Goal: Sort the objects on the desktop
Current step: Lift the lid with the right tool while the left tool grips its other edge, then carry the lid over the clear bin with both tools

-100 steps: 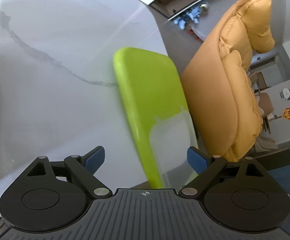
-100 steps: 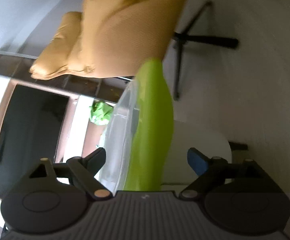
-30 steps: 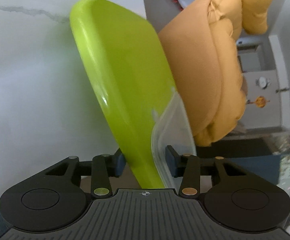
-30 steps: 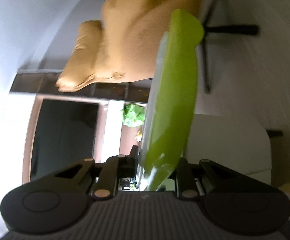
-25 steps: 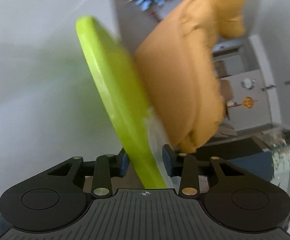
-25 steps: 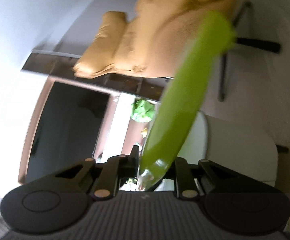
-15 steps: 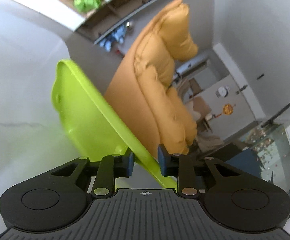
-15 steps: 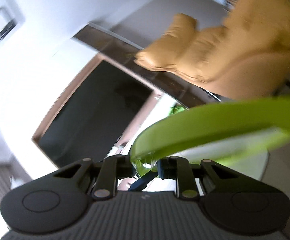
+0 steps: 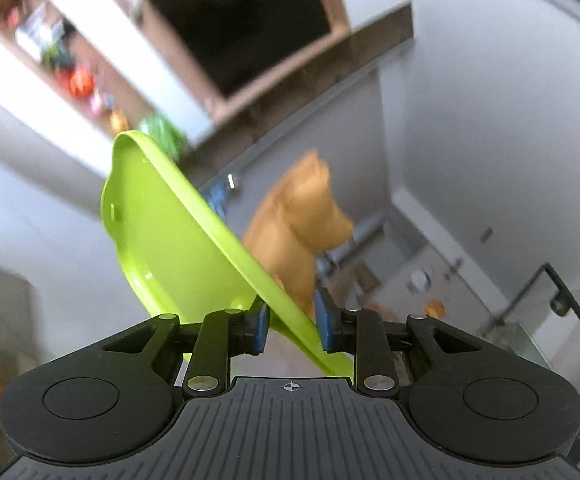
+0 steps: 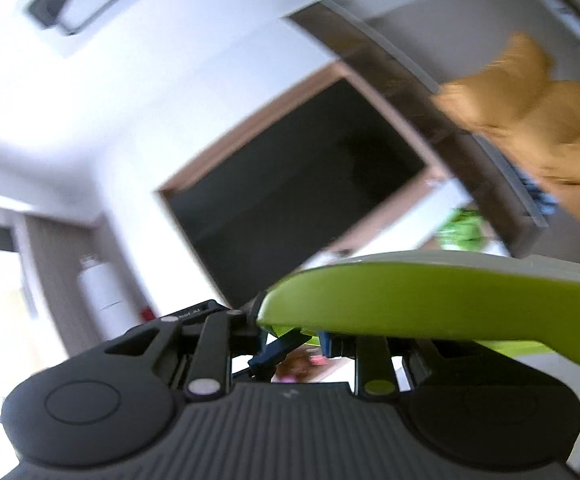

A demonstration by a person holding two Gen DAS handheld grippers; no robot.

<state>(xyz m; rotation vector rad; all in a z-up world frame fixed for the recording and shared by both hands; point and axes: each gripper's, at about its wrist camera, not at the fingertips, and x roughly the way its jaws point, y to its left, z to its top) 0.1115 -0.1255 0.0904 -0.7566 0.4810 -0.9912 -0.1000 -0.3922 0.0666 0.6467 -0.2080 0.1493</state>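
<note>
A lime-green plastic lid (image 9: 170, 240) is held up in the air between both grippers. In the left wrist view its hollow side faces me and it slants away to the upper left. My left gripper (image 9: 292, 328) is shut on its near rim, blue pads (image 9: 260, 328) on either side. In the right wrist view the lid (image 10: 430, 296) lies almost flat across the frame, with a pale translucent edge on top. Its end sits between the jaws of my right gripper (image 10: 290, 340), which are opening slightly while still on it.
An orange padded chair (image 9: 302, 216) stands beyond the lid. On the wall hangs a dark screen in a wooden frame (image 10: 302, 184). A shelf of colourful items (image 9: 78, 80) is at the upper left. A glass case (image 9: 530, 320) stands at the right.
Both grippers rose and rolled with the lid, so the white table dropped out of view and the wall and screen came in. The left jaws closed onto the rim.
</note>
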